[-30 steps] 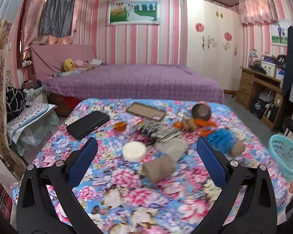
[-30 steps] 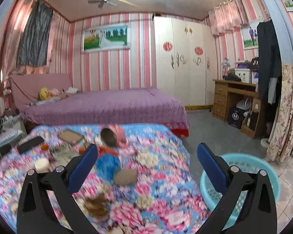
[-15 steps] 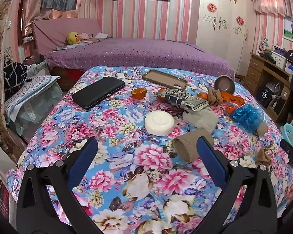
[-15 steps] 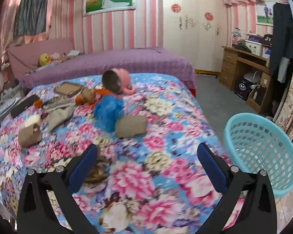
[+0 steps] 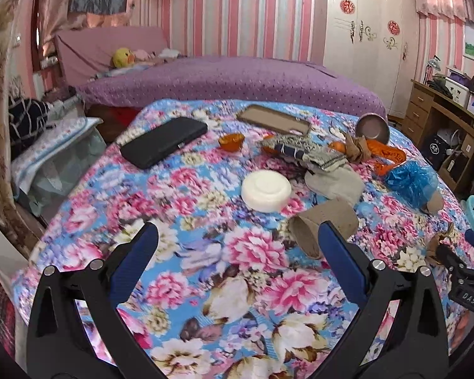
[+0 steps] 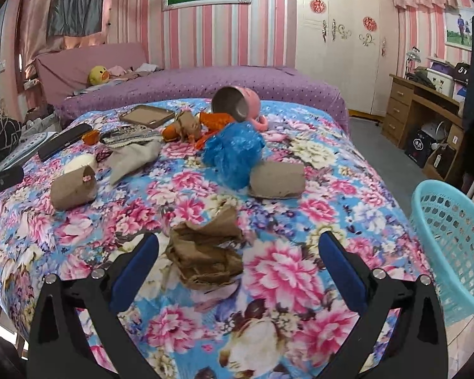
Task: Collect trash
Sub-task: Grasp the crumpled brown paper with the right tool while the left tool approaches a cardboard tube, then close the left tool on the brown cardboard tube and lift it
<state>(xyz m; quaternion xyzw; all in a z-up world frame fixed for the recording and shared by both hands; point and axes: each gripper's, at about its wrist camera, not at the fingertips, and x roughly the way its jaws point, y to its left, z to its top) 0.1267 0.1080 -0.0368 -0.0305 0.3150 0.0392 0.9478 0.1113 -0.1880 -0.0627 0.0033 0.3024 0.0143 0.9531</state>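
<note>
Trash lies scattered on the floral bedspread (image 6: 284,271). Crumpled brown paper (image 6: 205,252) sits just ahead of my open right gripper (image 6: 238,246), between its fingers' lines. A cardboard tube (image 5: 324,225) lies by the right fingertip of my open left gripper (image 5: 237,237); the same tube (image 6: 74,188) shows in the right wrist view. A blue plastic bag (image 6: 233,153), a flattened cardboard tube (image 6: 278,180), a grey cloth (image 6: 134,158) and orange wrappers (image 6: 215,120) lie farther back. A turquoise basket (image 6: 455,243) stands on the floor at the right.
A black phone (image 5: 164,147), a brown phone case (image 5: 273,120), a white round lid (image 5: 265,191), a small orange cup (image 5: 230,141) and a tipped pink mug (image 6: 240,107) also lie on the bed. A purple bed stands behind, a wooden desk (image 6: 423,110) at the right.
Both grippers have tilted down and moved in over the bed. The cardboard tube now lies by the left gripper's right finger; the crumpled paper now lies close before the right gripper.
</note>
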